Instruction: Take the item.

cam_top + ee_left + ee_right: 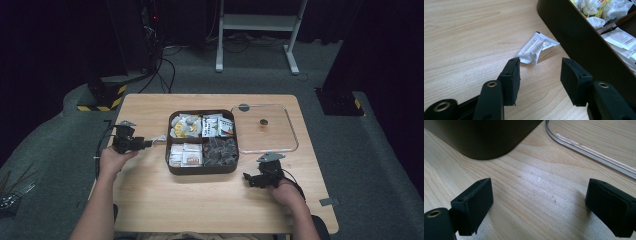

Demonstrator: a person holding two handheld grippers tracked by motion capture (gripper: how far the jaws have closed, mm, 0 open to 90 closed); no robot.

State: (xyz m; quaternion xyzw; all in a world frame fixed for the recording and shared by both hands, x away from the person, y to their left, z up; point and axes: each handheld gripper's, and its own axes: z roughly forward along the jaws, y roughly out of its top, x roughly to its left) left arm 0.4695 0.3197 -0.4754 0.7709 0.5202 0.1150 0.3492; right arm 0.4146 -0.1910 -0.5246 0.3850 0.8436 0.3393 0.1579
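White crinkled paper sachet (pixel 536 48) lies flat on the pale wooden table (pixel 200 200) toward its left edge, just beside the dark brown rounded four-compartment tray (pixel 202 170). The left gripper (pixel 540 73) hangs near it, jaws parted around nothing. Near the front right corner, the right gripper (pixel 539 207) rests with jaws spread wide over bare wood, beside a clear plastic lid (pixel 290 130).

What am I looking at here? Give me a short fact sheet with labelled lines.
Setting: wooden table
Main item: dark box with four compartments of sachets and packets
Loose item: white sachet lying on the table beside the box, outside it
Lid: clear lid lying flat to the right of the box
Left claw: open, nothing between its jaws, sachet just ahead
Right claw: open wide, empty, low over the table near the box corner
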